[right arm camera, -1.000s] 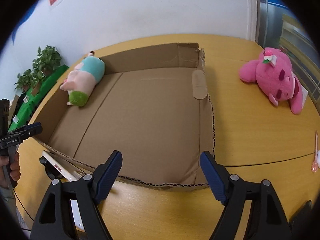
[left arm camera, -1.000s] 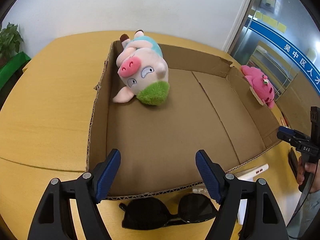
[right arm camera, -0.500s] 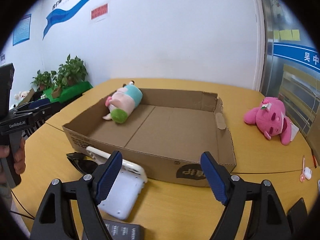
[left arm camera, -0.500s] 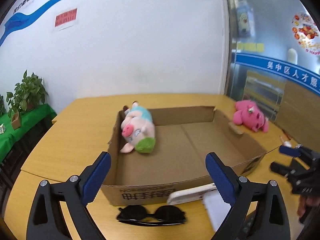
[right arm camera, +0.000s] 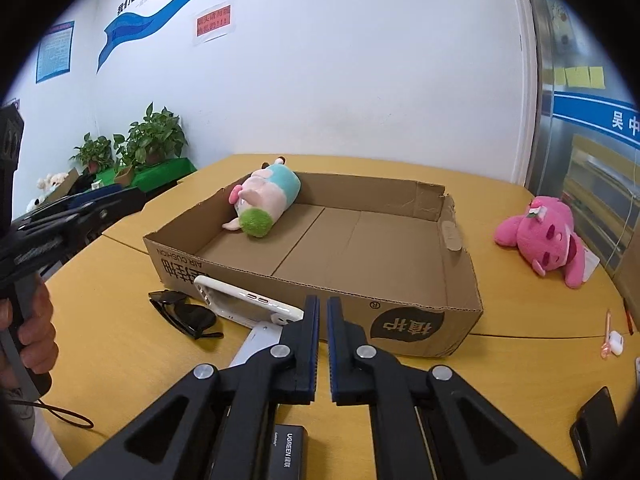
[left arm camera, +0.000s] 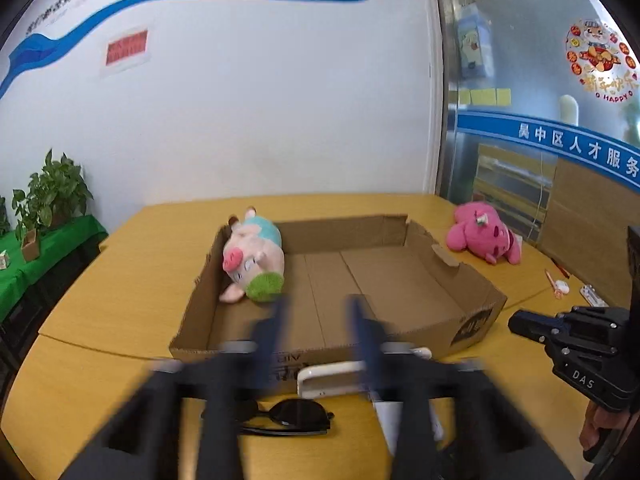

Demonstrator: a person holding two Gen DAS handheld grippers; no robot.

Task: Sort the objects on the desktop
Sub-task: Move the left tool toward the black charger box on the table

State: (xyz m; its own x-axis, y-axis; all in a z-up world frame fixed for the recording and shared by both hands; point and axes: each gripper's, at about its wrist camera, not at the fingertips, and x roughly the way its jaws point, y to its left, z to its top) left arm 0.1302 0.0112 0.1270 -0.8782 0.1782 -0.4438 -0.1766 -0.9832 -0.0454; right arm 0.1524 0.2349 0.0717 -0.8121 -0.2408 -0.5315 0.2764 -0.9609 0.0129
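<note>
- My right gripper (right arm camera: 322,344): blue pads drawn almost together with only a thin slit between, nothing in them. It hangs above the tabletop, just short of the box's near wall.
- My left gripper (left arm camera: 318,336): heavily smeared by motion; the pads look part-way closed with a gap between, and I see nothing gripped. How far open they are I cannot tell for certain.
- Just ahead and left of my right jaws: a white phone (right arm camera: 246,300) propped on a white stand (right arm camera: 258,342), leaning at the box's near wall. Not sorted.
- Further left of that: black sunglasses (right arm camera: 184,312), folded, flat on the table. In the left view they lie directly under my left jaws. Not sorted.
- Directly beneath my right jaws: a dark UGREEN block (right arm camera: 286,450), on the table. Not sorted.
- Low right of my right jaws: a black phone-like slab (right arm camera: 596,426) at the table edge; beyond it a white earbud case (right arm camera: 615,342) with a small pink item beside it. Not sorted.
- Ahead of both jaws: the cardboard box (right arm camera: 460,308), open-topped, most of its floor bare.
- Far left corner of the box: pig plush (right arm camera: 266,200) in a teal top, lying on its side. The one item stowed.
- Far right, outside the box: pink plush (right arm camera: 544,244), lying on the table well clear of the box wall. Not sorted.
- Reckoning: one thing in, the rest out; I judge the task early.
</note>
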